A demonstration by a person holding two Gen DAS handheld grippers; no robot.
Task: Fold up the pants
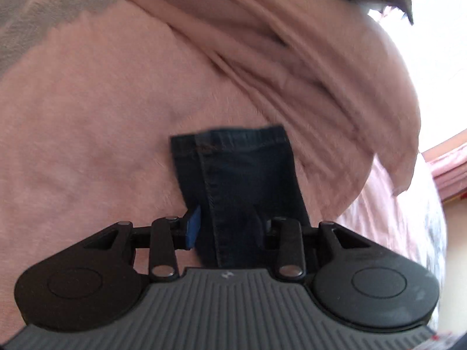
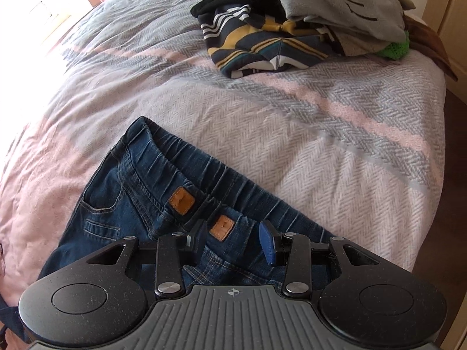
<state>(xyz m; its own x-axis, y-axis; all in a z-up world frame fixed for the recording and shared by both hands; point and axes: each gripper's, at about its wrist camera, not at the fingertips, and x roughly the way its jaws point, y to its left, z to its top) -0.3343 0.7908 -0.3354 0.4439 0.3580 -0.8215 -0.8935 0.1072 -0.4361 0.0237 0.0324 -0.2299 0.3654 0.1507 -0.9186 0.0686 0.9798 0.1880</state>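
Observation:
Dark blue jeans (image 2: 140,192) lie on the bed in the right wrist view, elastic waistband away from me, with two tan leather patches (image 2: 181,200) on the band. My right gripper (image 2: 235,240) hovers low over the waistband; its jaws stand apart and the blue pad (image 2: 268,246) is bare. In the left wrist view a dark denim pant leg (image 1: 236,175) with a stitched seam and hem runs forward between the fingers of my left gripper (image 1: 227,227), which is shut on it. The cloth hides the right finger; the left blue pad (image 1: 194,229) touches the fabric's edge.
A pink and grey herringbone blanket (image 2: 292,122) covers the bed. At its far end sits a heap of clothes (image 2: 292,29), with a striped navy and yellow garment in front. A rumpled pink cover (image 1: 116,116) fills the left wrist view. A bright window (image 2: 26,5) is far left.

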